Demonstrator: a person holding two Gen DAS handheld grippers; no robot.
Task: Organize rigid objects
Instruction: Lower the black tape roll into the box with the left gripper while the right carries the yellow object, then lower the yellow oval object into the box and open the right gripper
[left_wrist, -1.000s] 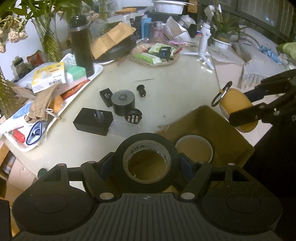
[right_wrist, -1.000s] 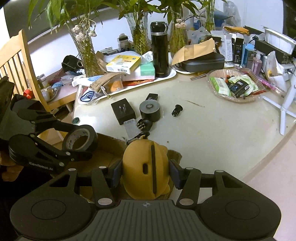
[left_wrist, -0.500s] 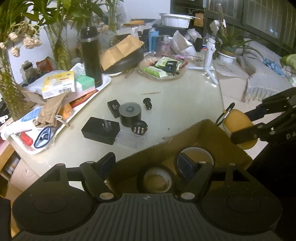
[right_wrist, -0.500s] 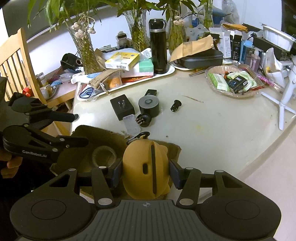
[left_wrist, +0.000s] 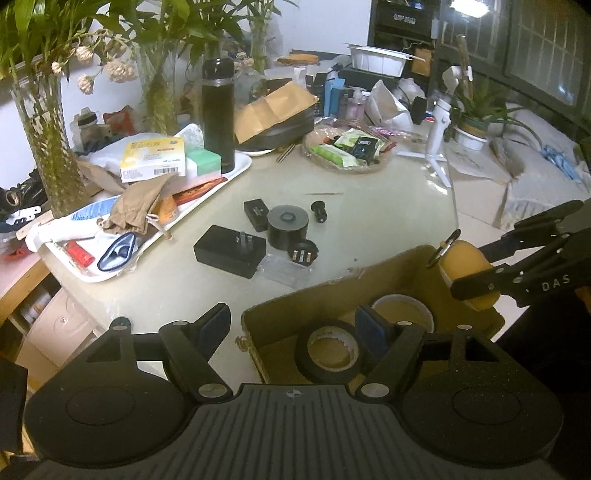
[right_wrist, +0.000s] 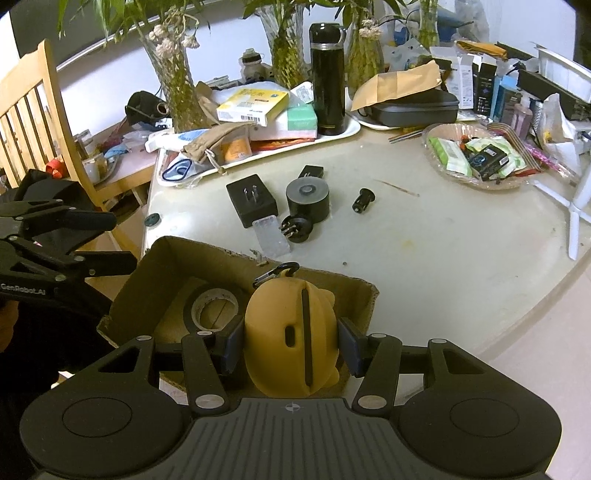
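We see the right gripper (right_wrist: 291, 345) clamped on a yellow case (right_wrist: 291, 332) over the cardboard box (right_wrist: 166, 254). Left gripper (left_wrist: 291, 326) fingers apart, empty (black tape roll (left_wrist: 328, 350) lies inside the box).

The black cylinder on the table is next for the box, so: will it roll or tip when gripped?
The black cylinder stands on its flat end, squat and wide, so tipping seems unlikely. Its curved, smooth-looking side might slip between pads. If knocked over, it would probably roll.
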